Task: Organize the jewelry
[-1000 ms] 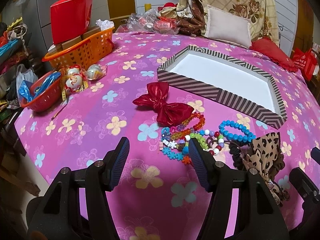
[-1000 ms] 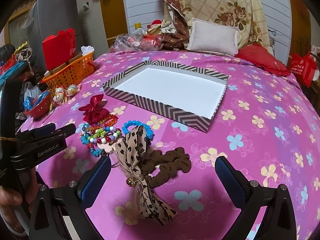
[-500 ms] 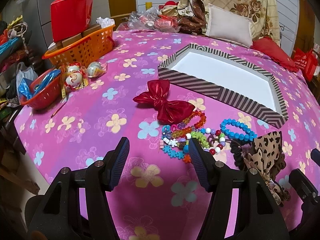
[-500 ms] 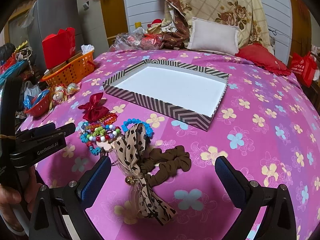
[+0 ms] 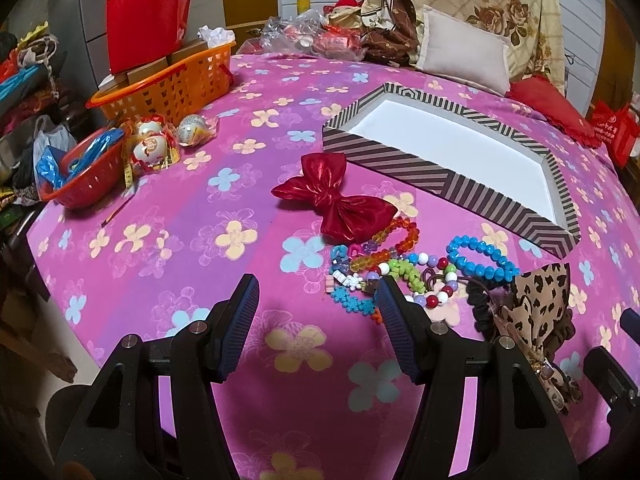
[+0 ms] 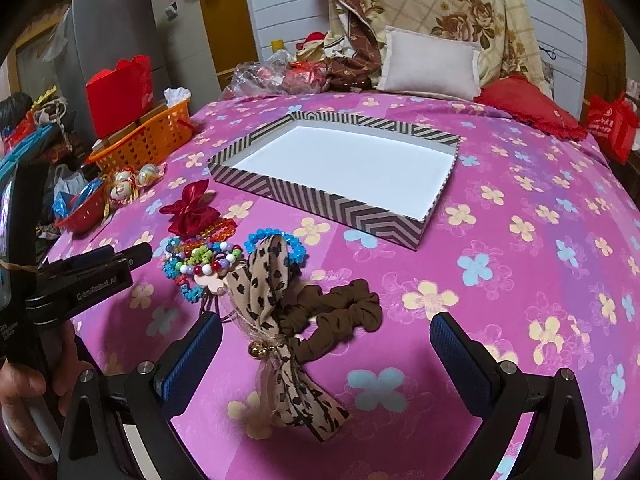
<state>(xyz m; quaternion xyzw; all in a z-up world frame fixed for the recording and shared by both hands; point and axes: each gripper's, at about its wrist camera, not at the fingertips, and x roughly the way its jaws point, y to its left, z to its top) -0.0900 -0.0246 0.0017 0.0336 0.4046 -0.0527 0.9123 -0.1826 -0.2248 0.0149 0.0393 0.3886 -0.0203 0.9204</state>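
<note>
**Pre-grasp, nothing sorted yet**

Both tongs spread, empty. Right gripper [image 6: 326,354] hovers around the leopard-print fabric bow scrunchie [image 6: 276,292]; the brown scrunchie [image 6: 340,316] touches it. Left gripper [image 5: 316,320]: tangled bead bracelets [image 5: 396,268] just ahead-right, shiny red satin bow [image 5: 336,204] beyond. Striped shallow cardboard box [image 6: 288,194] sits empty, further ahead. Next, likely: lower right, pinch bow, carry to box.

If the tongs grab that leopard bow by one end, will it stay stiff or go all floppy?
Probably floppy. The leopard-print bow looks like soft cloth lying slack on the bedspread, so its loose tails would likely dangle. It seems light, too. A brown scrunchie lies against its knot; I cannot tell if it is attached, so it might lift along with it.
</note>
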